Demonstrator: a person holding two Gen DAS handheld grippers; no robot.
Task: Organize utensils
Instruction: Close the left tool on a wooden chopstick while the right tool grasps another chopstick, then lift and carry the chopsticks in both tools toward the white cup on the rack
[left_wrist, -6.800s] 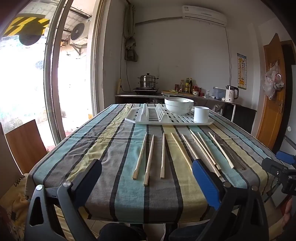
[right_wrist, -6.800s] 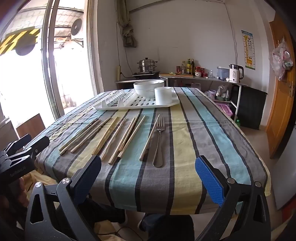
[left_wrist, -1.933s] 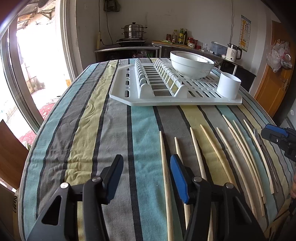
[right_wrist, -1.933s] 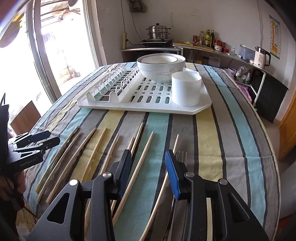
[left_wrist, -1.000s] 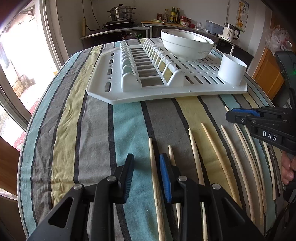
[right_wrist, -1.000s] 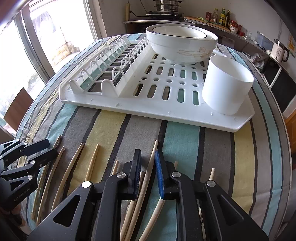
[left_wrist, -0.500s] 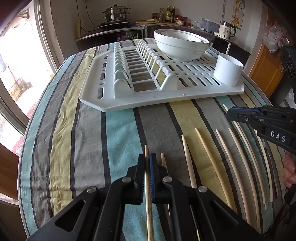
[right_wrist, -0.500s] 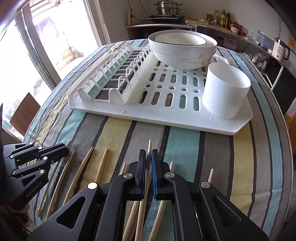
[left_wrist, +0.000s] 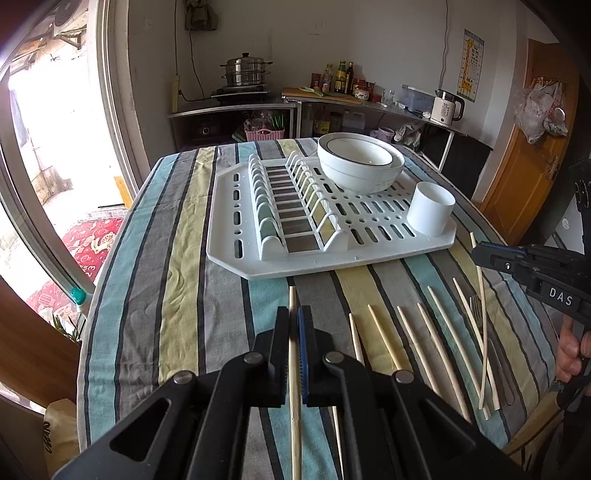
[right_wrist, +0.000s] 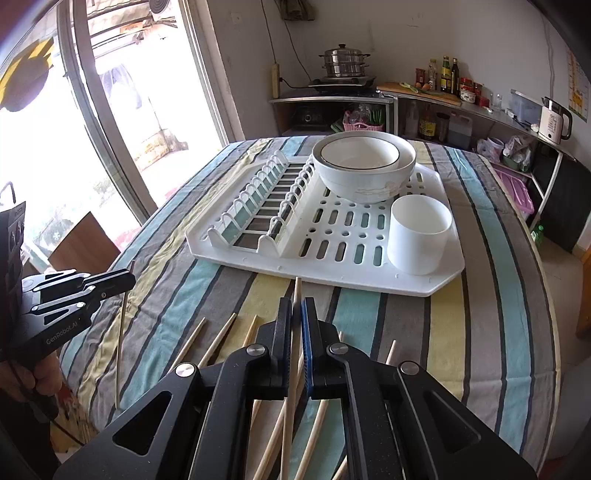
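My left gripper (left_wrist: 293, 314) is shut on a wooden chopstick (left_wrist: 293, 295), lifted above the striped tablecloth. My right gripper (right_wrist: 296, 306) is shut on another chopstick (right_wrist: 297, 286), also raised. Each gripper shows in the other view: the right one (left_wrist: 480, 254) holding its chopstick (left_wrist: 480, 295), the left one (right_wrist: 127, 275) with its chopstick (right_wrist: 122, 332) hanging down. Several more chopsticks (left_wrist: 417, 343) and a fork (left_wrist: 491, 339) lie on the cloth. A white cup (right_wrist: 419, 234) stands on the white dish rack (right_wrist: 332, 266), beside white bowls (right_wrist: 364, 164).
The rack's plate slots (left_wrist: 288, 206) sit on its left half. The table's left edge (left_wrist: 88, 332) drops toward a window and a wooden chair. A counter with a pot (left_wrist: 245, 72), bottles and a kettle (left_wrist: 445, 105) lines the far wall.
Both grippers closed on a chopstick each and have lifted them off the cloth, rising and pulling back from the rack.
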